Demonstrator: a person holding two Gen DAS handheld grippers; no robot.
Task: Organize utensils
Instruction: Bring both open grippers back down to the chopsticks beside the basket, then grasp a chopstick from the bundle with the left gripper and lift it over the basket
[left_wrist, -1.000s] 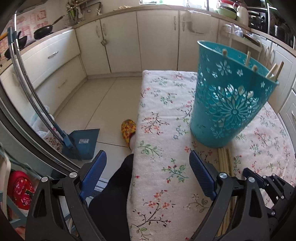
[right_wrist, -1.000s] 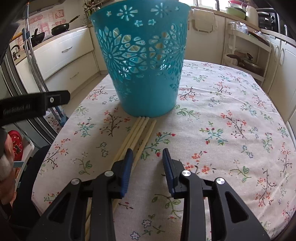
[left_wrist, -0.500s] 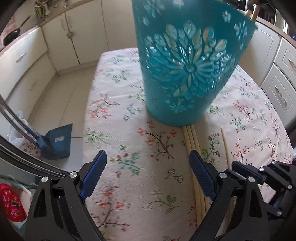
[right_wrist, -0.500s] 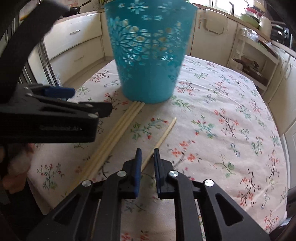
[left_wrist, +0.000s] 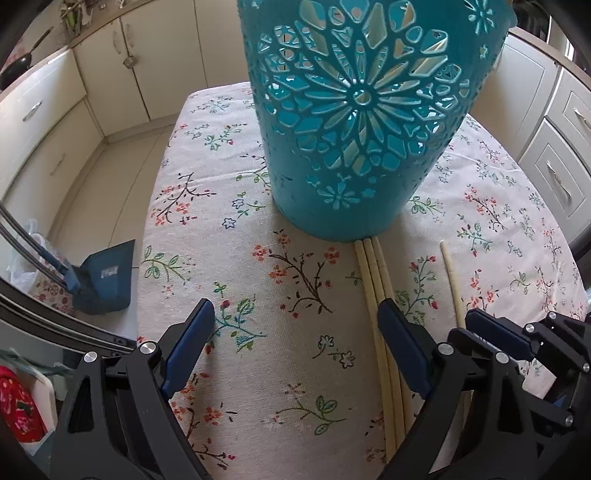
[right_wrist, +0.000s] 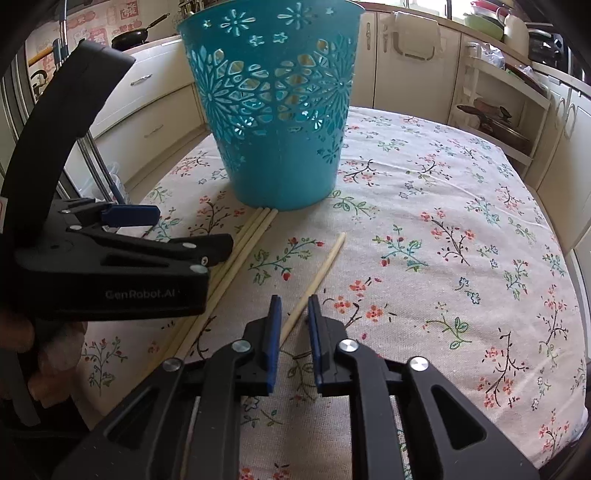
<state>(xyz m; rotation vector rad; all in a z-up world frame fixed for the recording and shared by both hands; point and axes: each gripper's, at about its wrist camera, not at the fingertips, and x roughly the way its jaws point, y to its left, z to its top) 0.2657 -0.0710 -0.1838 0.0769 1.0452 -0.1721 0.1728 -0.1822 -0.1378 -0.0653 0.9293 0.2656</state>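
Note:
A teal cut-out bucket (left_wrist: 365, 110) stands on the floral tablecloth; it also shows in the right wrist view (right_wrist: 277, 110). Three pale chopsticks (left_wrist: 376, 280) lie side by side with their ends at its base, also in the right wrist view (right_wrist: 243, 243). A single chopstick (right_wrist: 321, 273) lies apart to their right, also in the left wrist view (left_wrist: 452, 280). My right gripper (right_wrist: 293, 314) is partly open, its jaws on either side of the single chopstick's near end, not closed on it. My left gripper (left_wrist: 295, 332) is wide open and empty, its right finger over the three chopsticks.
The table (right_wrist: 461, 229) has its left edge (left_wrist: 147, 236) dropping to the kitchen floor, where a blue dustpan (left_wrist: 107, 277) stands. White cabinets (left_wrist: 554, 155) ring the room. The left gripper body (right_wrist: 110, 266) sits close on the right gripper's left.
The left gripper has moved in over the table toward the bucket. The right gripper's jaws have opened a little around the single chopstick, which lies apart from the other three.

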